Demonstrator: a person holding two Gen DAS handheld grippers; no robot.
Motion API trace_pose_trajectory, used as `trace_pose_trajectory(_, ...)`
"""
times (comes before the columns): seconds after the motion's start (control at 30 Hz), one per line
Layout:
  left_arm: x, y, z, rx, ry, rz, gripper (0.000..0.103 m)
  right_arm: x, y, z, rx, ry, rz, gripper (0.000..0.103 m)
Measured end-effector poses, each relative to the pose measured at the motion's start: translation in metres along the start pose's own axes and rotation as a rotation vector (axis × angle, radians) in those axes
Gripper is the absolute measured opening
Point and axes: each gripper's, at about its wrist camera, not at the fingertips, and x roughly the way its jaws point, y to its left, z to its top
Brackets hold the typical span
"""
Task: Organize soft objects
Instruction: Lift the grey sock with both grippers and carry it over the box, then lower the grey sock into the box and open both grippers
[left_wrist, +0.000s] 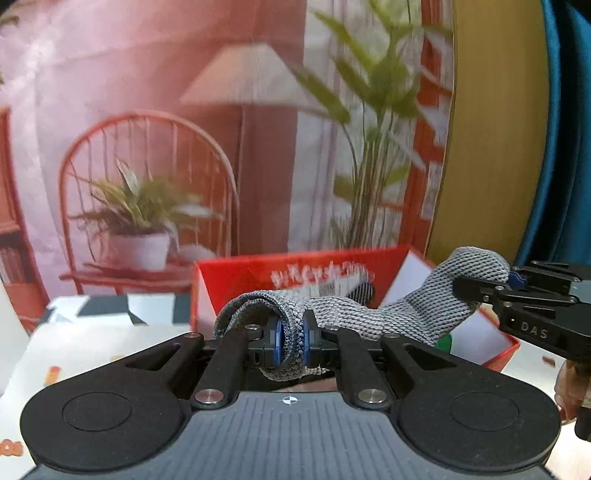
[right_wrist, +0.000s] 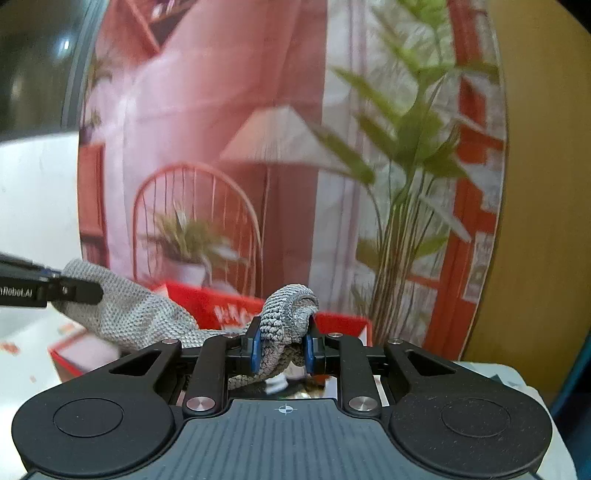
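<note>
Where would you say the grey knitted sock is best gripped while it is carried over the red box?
At its two ends, as now: the left claw pinches the folded cuff and the right claw the bunched toe, each from its own side. The grey knitted sock is limp, so it would otherwise sag toward the red box.

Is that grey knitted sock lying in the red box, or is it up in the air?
Up in the air. The grey sock hangs stretched between the left tool and right tool, each clamping one end, above the red box.
</note>
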Motion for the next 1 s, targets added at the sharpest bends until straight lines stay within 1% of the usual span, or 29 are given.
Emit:
trace_pose_trajectory(0.13,0.025,0.001,-0.008,0.007,0.071,-0.007,0.011,0.024,-0.003,-0.013,0.025,0.087,-0.003,0.02)
trace_pose_trajectory(0.23,0.036,0.002,-0.013,0.013,0.097,-0.008,0.012,0.038,-0.001,-0.024,0.008,0.138,-0.005,0.02)
trace_pose_trajectory(0.3,0.041,0.003,-0.014,0.019,0.108,-0.015,0.012,0.042,0.001,-0.031,-0.01,0.149,-0.01,0.02)
trace_pose_trajectory(0.5,0.051,-0.001,-0.018,0.032,0.137,-0.019,0.012,0.049,-0.003,-0.037,0.012,0.176,-0.016,0.02)
trace_pose_trajectory(0.6,0.047,-0.002,-0.016,0.042,0.13,-0.015,0.013,0.048,-0.003,-0.041,0.009,0.186,-0.014,0.02)
trace_pose_trajectory(0.67,0.042,-0.003,-0.015,0.052,0.119,-0.015,0.015,0.045,-0.005,-0.042,0.017,0.184,-0.015,0.023)
trace_pose_trajectory(0.7,0.039,-0.003,-0.015,0.059,0.116,-0.015,0.023,0.043,-0.008,-0.042,0.025,0.184,-0.013,0.027)
trace_pose_trajectory(0.73,0.036,-0.003,-0.014,0.064,0.11,-0.015,0.034,0.041,-0.009,-0.042,0.029,0.184,-0.011,0.03)
trace_pose_trajectory(0.77,0.032,-0.003,-0.014,0.066,0.104,-0.016,0.041,0.039,-0.009,-0.041,0.03,0.18,-0.01,0.032)
trace_pose_trajectory(0.83,0.023,-0.003,-0.015,0.067,0.093,-0.021,0.059,0.03,-0.009,-0.042,0.018,0.161,-0.001,0.037)
trace_pose_trajectory(0.87,0.019,-0.002,-0.016,0.068,0.088,-0.022,0.063,0.025,-0.009,-0.042,0.003,0.154,-0.001,0.039)
trace_pose_trajectory(0.9,0.013,-0.002,-0.017,0.067,0.077,-0.023,0.071,0.02,-0.008,-0.042,-0.012,0.144,-0.004,0.042)
trace_pose_trajectory(0.93,0.007,-0.002,-0.018,0.064,0.063,-0.024,0.077,0.015,-0.007,-0.042,-0.023,0.13,-0.008,0.049)
trace_pose_trajectory(0.97,0.0,-0.001,-0.019,0.057,0.043,-0.03,0.079,0.008,-0.007,-0.043,-0.031,0.11,-0.011,0.053)
trace_pose_trajectory(1.0,-0.008,0.0,-0.02,0.047,0.02,-0.043,0.086,0.002,-0.007,-0.043,-0.035,0.092,-0.008,0.061)
